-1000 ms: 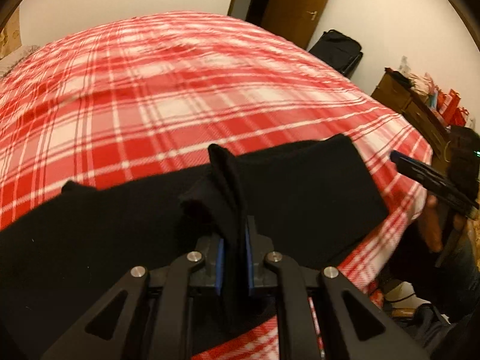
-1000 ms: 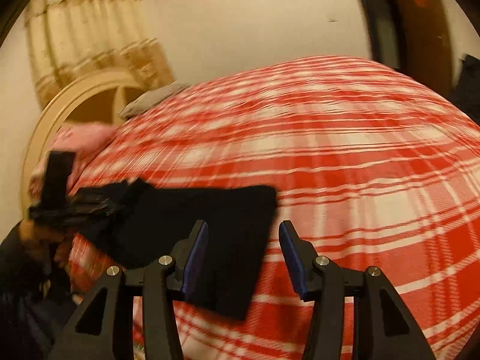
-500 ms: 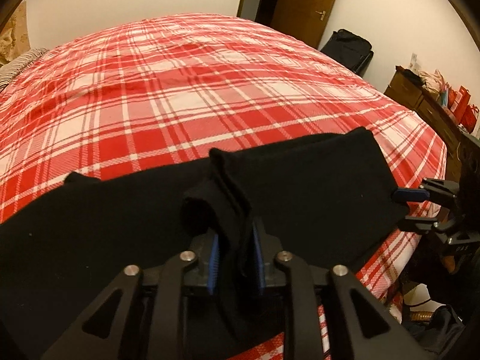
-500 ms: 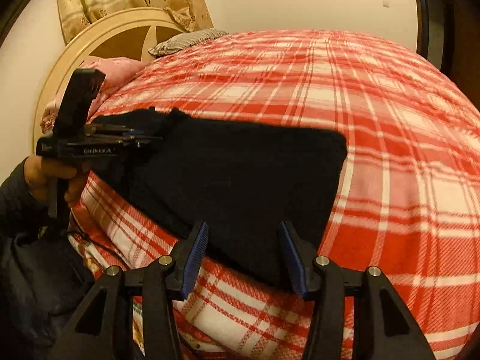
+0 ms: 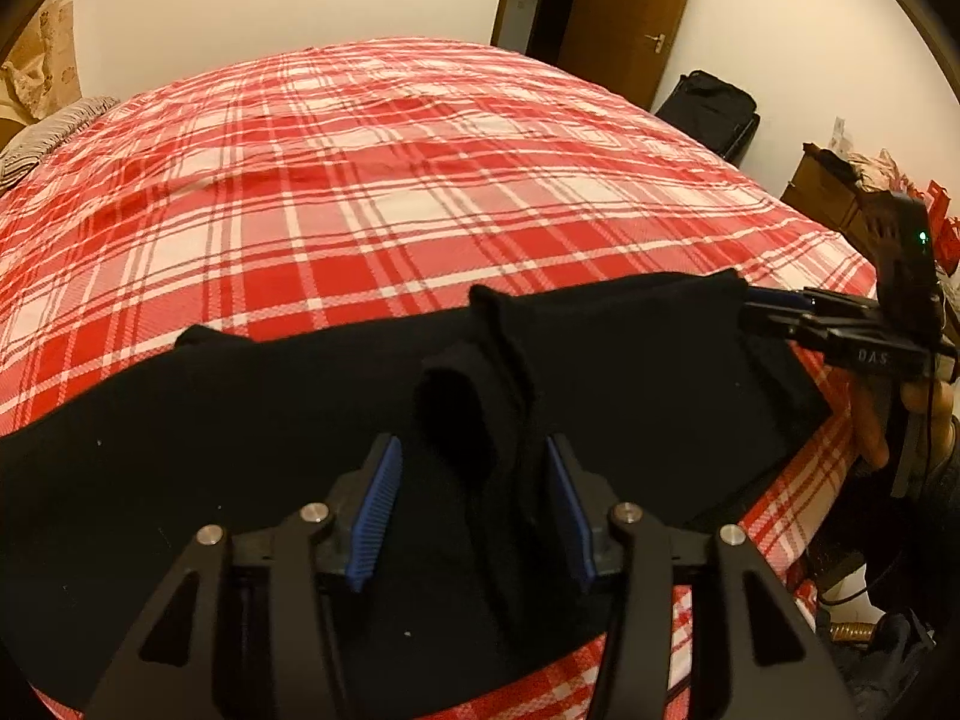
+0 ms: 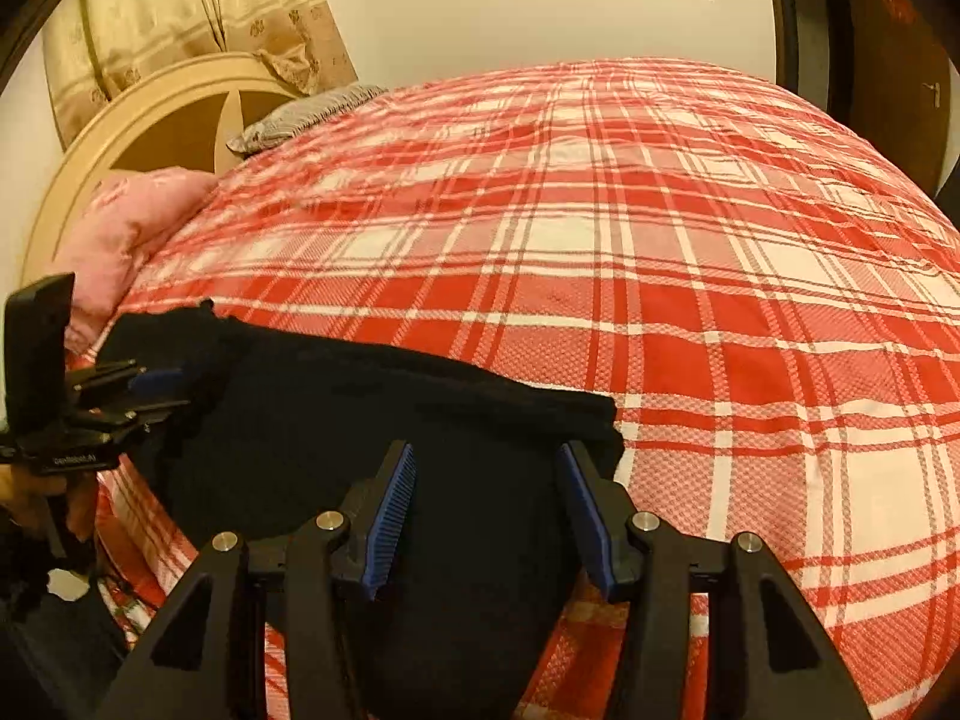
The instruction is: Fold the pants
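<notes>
The black pants lie flat along the near edge of the bed, also in the right wrist view. My left gripper is open, its blue pads on either side of a raised bunch of black cloth that stands between them. My right gripper is open over the pants' right end, near the corner. The right gripper shows in the left wrist view at the pants' far right edge. The left gripper shows in the right wrist view at the pants' left end.
The bed has a red and white plaid cover. A pink pillow and a round headboard are at the left. A brown door, a black bag and a cluttered wooden cabinet stand to the right.
My left gripper has opened and let go of the bunched cloth it was pinching. My right gripper has moved in over the right end of the pants, still open.
</notes>
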Demonstrator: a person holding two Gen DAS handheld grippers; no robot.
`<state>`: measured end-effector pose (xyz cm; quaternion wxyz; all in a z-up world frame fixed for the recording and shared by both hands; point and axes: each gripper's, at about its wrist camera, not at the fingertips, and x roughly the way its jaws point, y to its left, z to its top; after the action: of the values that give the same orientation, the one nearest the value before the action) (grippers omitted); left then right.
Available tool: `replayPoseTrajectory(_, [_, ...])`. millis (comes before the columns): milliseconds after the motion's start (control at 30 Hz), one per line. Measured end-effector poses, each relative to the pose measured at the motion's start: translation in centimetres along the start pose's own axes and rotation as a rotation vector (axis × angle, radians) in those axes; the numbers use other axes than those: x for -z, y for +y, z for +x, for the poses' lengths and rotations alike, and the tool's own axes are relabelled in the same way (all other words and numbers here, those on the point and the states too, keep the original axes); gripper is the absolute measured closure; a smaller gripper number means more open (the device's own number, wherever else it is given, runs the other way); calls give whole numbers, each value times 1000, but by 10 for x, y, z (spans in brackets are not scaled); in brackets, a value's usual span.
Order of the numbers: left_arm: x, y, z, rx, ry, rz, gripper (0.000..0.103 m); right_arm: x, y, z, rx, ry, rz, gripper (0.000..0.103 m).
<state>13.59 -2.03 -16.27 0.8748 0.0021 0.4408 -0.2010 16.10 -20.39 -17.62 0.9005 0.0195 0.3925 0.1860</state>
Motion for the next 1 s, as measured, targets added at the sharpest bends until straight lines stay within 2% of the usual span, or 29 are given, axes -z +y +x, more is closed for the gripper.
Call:
replayPoseTrajectory(100, [1, 5, -8, -20, -24, -13, 39, -1, 20, -8, 11, -20, -47, 51])
replayPoseTrajectory(200, [2, 13, -14, -44, -40, -32, 36, -3, 50, -5, -8, -4, -129, 51])
replayPoseTrajectory(333, [2, 21, -20, -79, -50, -45, 33, -8, 97, 8, -77, 3, -267, 51])
replayPoseTrajectory(433, [2, 24, -25, -115, -59, -32, 27, -14, 126, 24, -60, -3, -347, 51])
replayPoseTrajectory(633, [9, 39, -33, -167, -66, -34, 27, -16, 134, 78, -120, 136, -270, 51])
replayPoseTrajectory(667, [11, 43, -34, -175, -62, -36, 27, -13, 137, 77, -103, 101, -286, 51])
replayPoseTrajectory(1000, [31, 86, -54, -274, -63, -63, 26, -2, 150, 36, -86, 38, -323, 51])
